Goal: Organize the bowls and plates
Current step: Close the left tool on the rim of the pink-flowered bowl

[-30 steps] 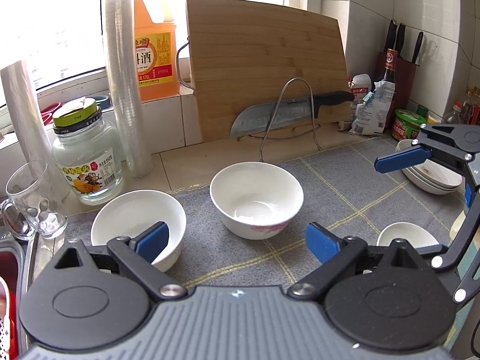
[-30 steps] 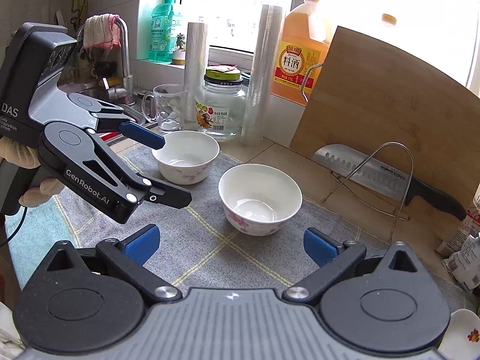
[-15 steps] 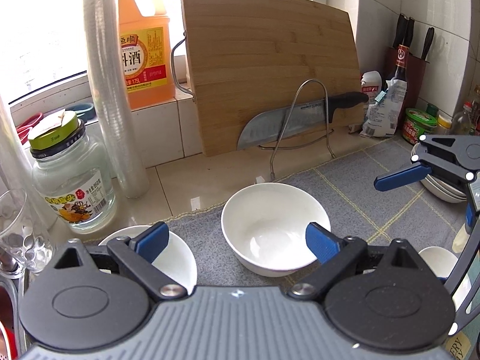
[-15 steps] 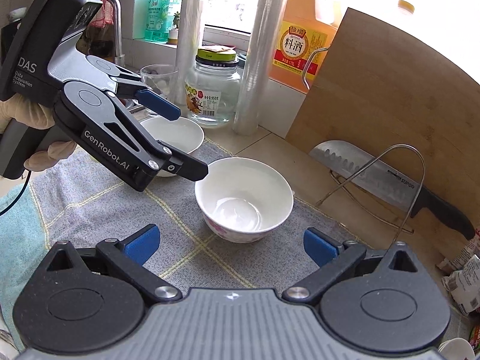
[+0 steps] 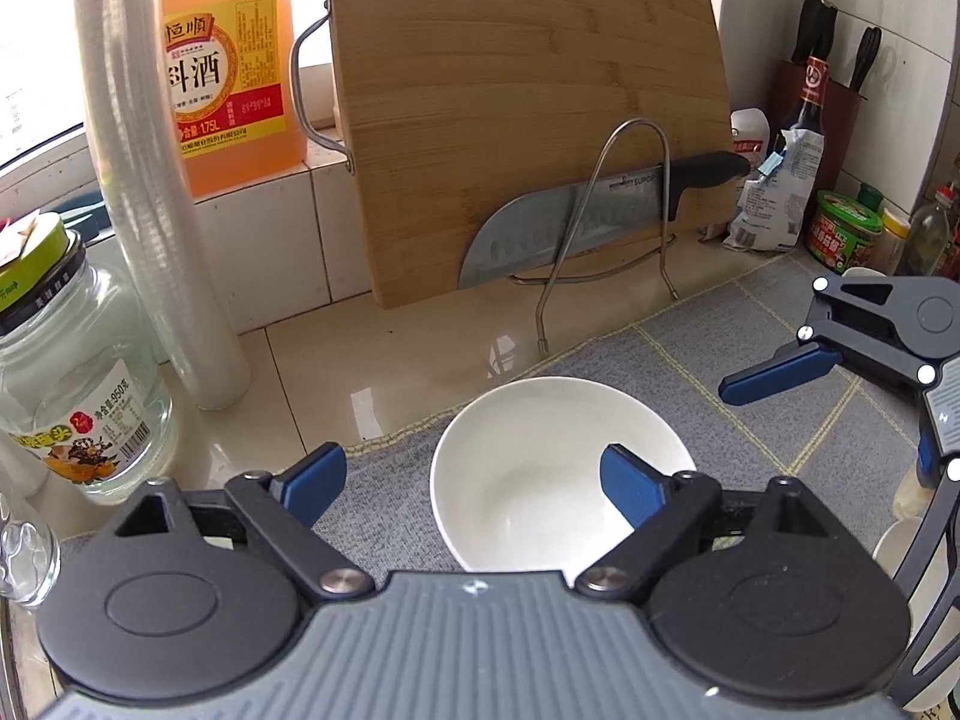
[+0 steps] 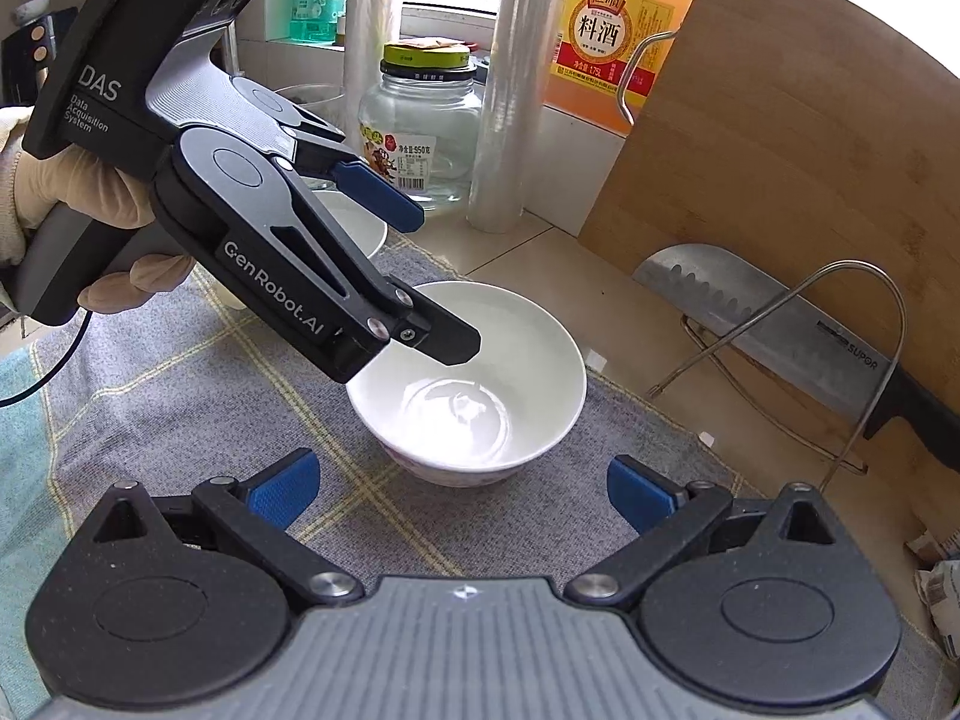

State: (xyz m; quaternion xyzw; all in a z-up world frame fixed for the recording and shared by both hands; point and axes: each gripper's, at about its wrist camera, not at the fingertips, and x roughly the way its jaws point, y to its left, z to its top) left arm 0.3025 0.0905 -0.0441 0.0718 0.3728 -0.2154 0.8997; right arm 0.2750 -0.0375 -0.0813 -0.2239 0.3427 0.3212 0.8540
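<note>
Sunny kitchen bench (image 5: pixel 384 360) with pale tiles, and a grey cloth mat (image 6: pixel 198 414) with yellow lines spread over it. Straight ahead of the left tool (image 5: pixel 474 474): a wooden cutting board (image 5: pixel 528 96) leaning up against the wall, with a big knife (image 5: pixel 576 222) resting on a wire stand (image 5: pixel 630 222) in front of it. Off to that tool's left: a glass jar (image 5: pixel 78 384) with a green lid, a tall roll of clear wrap (image 5: pixel 150 192) and an orange jug (image 5: pixel 228 72) on the ledge.

Left tool wide open, gripping nothing. One finger (image 6: pixel 438 342) dipped inside the near white bowl (image 6: pixel 480 390), the other finger (image 6: pixel 378 195) outside it, so the bowl's rim sits between them. Can't tell whether the inner finger touches the bowl wall. Held by a hand in a pale glove (image 6: pixel 78 192).

White bowl sitting upright on the mat, just in front of the right tool (image 6: pixel 462 489) and between its two blue pads. Second white bowl (image 6: pixel 354 228) further back on the mat, mostly hidden behind the left tool, near the glass jar.

Right tool wide open too, gripping nothing, hanging above the mat just beside the near bowl.
</note>
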